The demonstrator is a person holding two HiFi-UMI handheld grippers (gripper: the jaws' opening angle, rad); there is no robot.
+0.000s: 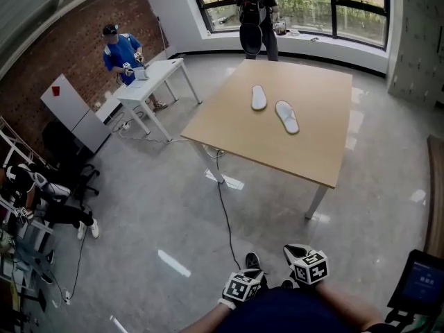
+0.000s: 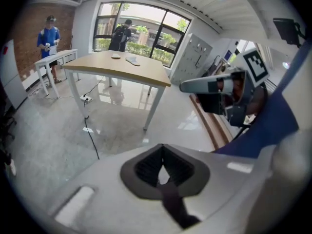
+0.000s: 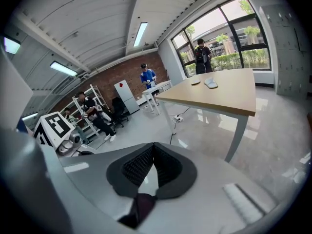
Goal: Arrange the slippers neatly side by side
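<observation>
Two white slippers lie on the wooden table (image 1: pixel 298 151), far ahead of me: one (image 1: pixel 258 97) to the left, the other (image 1: pixel 286 116) right of it and angled, with a gap between them. They also show small in the left gripper view (image 2: pixel 132 60) and in the right gripper view (image 3: pixel 211 83). Both grippers hang low by my body, well short of the table. The left gripper (image 1: pixel 246 279) (image 2: pixel 163 172) is shut with nothing in it. The right gripper (image 1: pixel 298 254) (image 3: pixel 151 167) is shut and empty too.
A black cable (image 1: pixel 223 214) runs over the grey floor from under the table. A white desk (image 1: pixel 152 78) stands at the left with a person in blue (image 1: pixel 121 50). A person with a backpack (image 1: pixel 255 12) stands at the window. A seated person (image 1: pixel 41 193) is far left.
</observation>
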